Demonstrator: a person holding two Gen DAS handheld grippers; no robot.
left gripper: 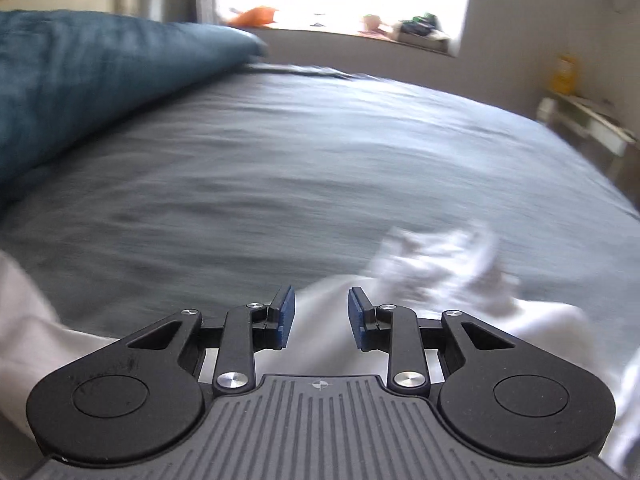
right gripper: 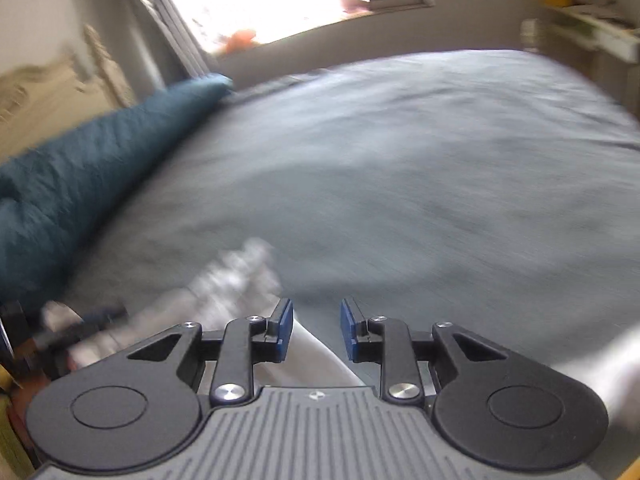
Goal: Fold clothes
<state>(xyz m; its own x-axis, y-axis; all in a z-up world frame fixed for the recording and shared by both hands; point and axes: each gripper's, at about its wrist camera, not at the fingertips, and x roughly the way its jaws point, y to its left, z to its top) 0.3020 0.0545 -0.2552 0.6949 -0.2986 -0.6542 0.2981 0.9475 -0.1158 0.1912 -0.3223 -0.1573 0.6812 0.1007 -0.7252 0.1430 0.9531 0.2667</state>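
A white garment (left gripper: 436,272) lies crumpled at the near edge of a grey bed (left gripper: 320,152), blurred by motion. My left gripper (left gripper: 321,318) is open and empty, its blue pads just above the white cloth. In the right wrist view the same white garment (right gripper: 236,280) shows to the left of my right gripper (right gripper: 316,330), which is open and empty over the grey bed (right gripper: 400,180). The other gripper (right gripper: 60,332) shows blurred at the far left.
A teal pillow (left gripper: 80,88) lies along the left side of the bed, also in the right wrist view (right gripper: 88,168). A bright window with a cluttered sill (left gripper: 340,0) is behind. A shelf (left gripper: 588,116) stands at the right.
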